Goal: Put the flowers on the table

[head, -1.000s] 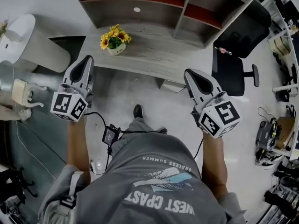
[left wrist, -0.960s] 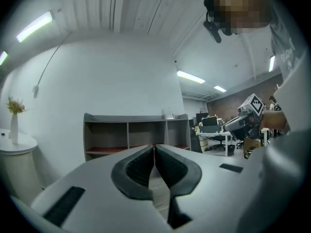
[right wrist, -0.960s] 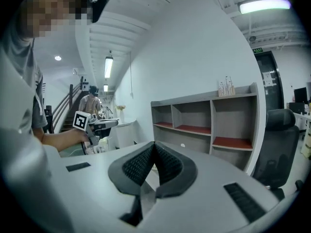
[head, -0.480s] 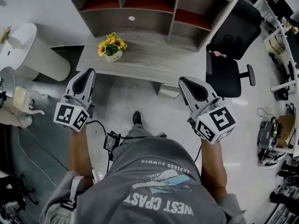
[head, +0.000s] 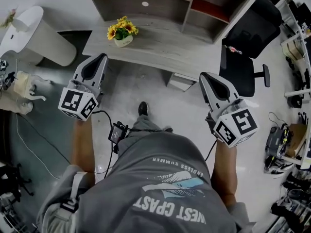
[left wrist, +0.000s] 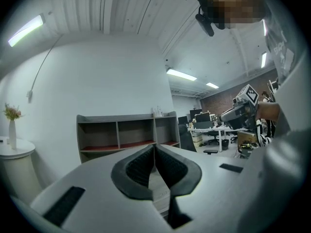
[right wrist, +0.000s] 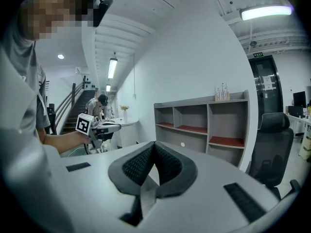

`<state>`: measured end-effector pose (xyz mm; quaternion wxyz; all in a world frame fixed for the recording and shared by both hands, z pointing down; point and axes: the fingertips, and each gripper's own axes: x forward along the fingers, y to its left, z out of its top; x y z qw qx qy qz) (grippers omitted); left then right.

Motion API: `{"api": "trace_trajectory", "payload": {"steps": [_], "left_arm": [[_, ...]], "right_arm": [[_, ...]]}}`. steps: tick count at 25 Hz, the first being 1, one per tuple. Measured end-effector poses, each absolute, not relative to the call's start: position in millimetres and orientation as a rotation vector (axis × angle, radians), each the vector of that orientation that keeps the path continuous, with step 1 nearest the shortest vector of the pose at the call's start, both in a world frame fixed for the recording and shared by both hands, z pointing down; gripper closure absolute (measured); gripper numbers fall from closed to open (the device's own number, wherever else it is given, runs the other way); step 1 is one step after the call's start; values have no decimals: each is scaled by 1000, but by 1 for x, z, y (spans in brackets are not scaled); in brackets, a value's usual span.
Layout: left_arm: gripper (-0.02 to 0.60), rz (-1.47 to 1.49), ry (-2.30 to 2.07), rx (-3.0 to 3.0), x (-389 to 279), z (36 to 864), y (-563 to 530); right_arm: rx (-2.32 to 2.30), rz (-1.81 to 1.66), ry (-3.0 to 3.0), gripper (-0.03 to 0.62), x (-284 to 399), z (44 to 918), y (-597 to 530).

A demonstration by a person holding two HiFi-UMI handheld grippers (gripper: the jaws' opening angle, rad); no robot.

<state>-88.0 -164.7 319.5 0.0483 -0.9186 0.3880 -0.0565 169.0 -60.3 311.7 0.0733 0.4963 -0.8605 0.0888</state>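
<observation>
Yellow flowers [head: 121,30] in a small white pot stand on the left part of the grey wooden table [head: 165,48], seen in the head view. My left gripper [head: 101,57] hovers over the floor just short of the table's front edge, below and left of the flowers. It is shut with nothing in it, its pads [left wrist: 154,149] pressed together. My right gripper [head: 205,75] hangs near the table's right front corner, also shut and holding nothing [right wrist: 154,145]. Neither gripper touches the pot.
A grey open shelf unit [head: 180,6] stands behind the table. A black office chair [head: 245,57] is to the right, and a white round stand [head: 39,38] to the left. Cables and a small box [head: 115,132] lie on the floor by the person's foot.
The head view has shifted a little between frames. Both grippers stay shut and keep roughly the same spacing from the table. The flowers have not moved.
</observation>
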Motion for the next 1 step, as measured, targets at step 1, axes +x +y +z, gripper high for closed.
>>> {"api": "trace_trajectory", "payload": {"steps": [1], "left_arm": [[557,-170,1174,-2799,-83,318,-167]], "right_arm": [[1501,262,-2581,568,174,310,-60]]}}
